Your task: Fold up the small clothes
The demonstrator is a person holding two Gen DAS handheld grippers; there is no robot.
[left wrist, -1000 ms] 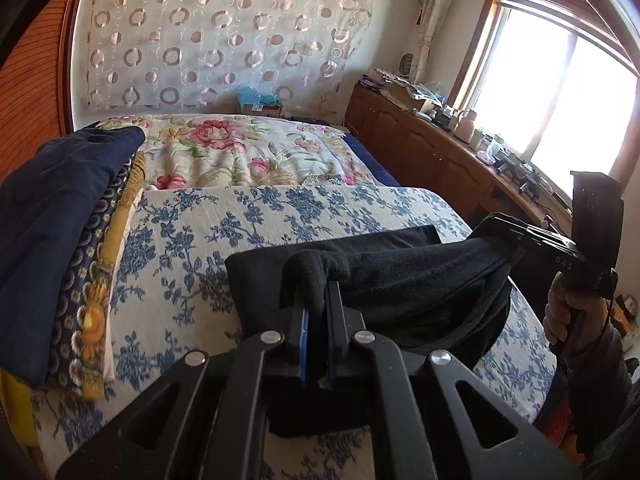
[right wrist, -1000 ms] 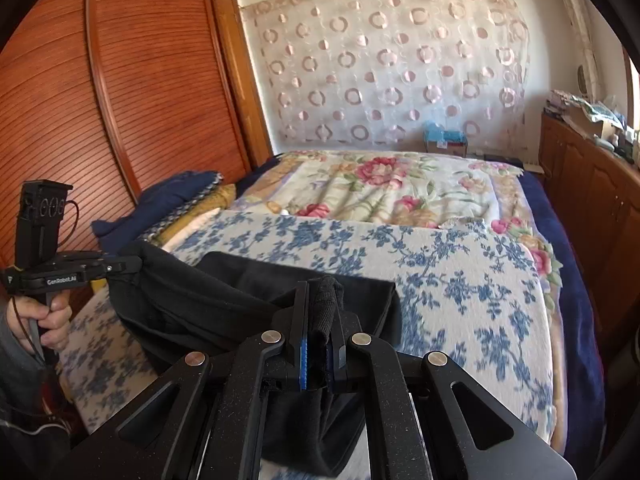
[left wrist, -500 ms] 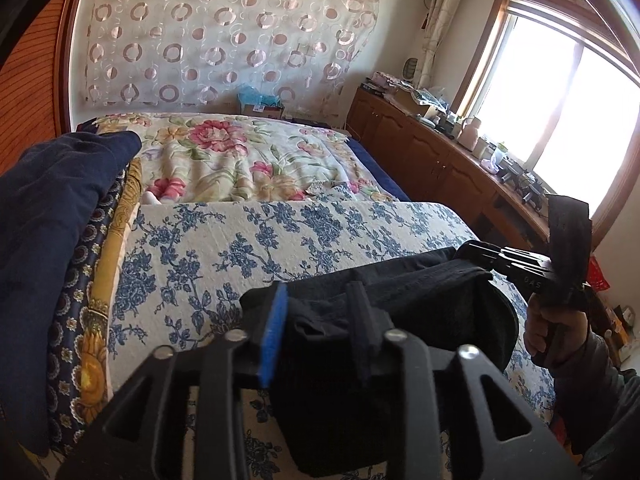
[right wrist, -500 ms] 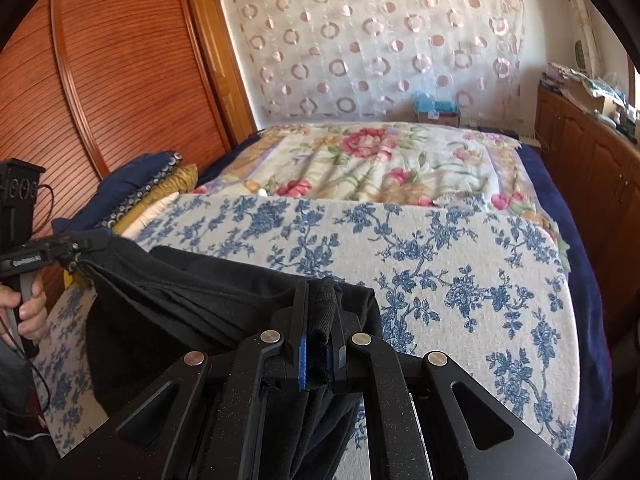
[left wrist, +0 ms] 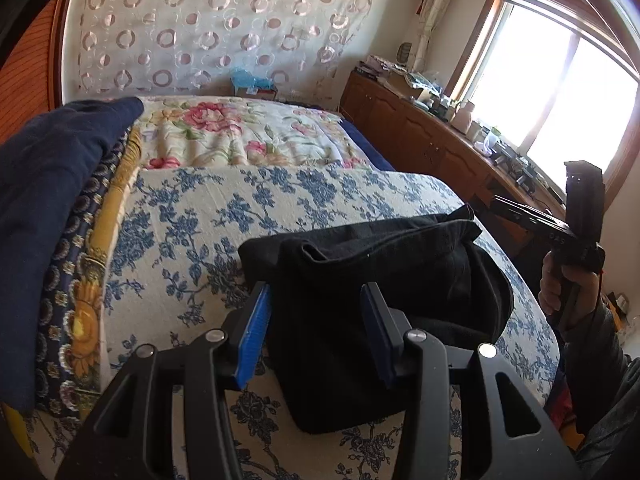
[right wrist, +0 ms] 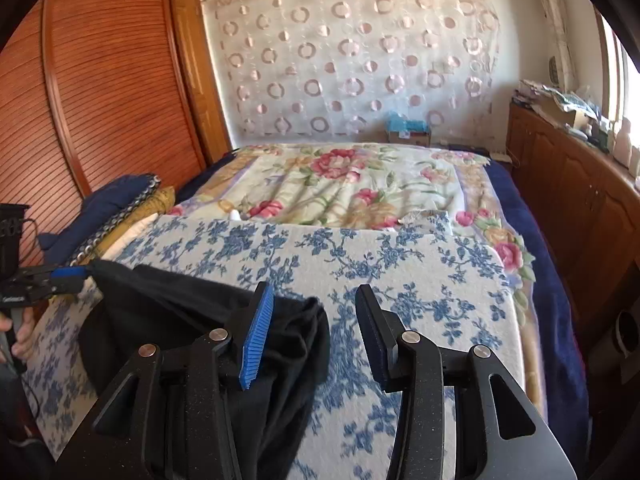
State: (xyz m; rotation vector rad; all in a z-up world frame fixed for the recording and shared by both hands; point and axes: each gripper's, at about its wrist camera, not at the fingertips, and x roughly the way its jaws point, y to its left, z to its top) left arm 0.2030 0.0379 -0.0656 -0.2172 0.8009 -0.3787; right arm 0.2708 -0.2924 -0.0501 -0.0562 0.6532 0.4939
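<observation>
With both tools standing with jaws apart and nothing between the pads, the black garment (left wrist: pixel 372 292) lies loose on the blue-flowered sheet (left wrist: pixel 280 200) at the near end of the bed, bunched into a thick, rounded heap rather than a flat fold; the left gripper (left wrist: pixel 316 320) frames its near-left part, while the right gripper (right wrist: pixel 316 328) sits at its right edge, the cloth lying behind and below the blue-padded finger (right wrist: pixel 258 340). Judged by its soft creases and slumped outline, the fabric is light, limp and fleece-like, not slippery or fragile, so it will sag and unroll unless pinched through all layers; the best holds appear to be the raised folded rim (left wrist: pixel 320 250) at the far left corner and the matching corner at the far right. To the left, touching the sheet's edge, rests a stack of folded bedding (left wrist: pixel 52 208) in navy and yellow, which limits room for spreading that way; beyond lies the rose-patterned quilt (right wrist: pixel 344 184), and a wooden cabinet (right wrist: pixel 580 200) runs along the right wall, well apart from the work area
</observation>
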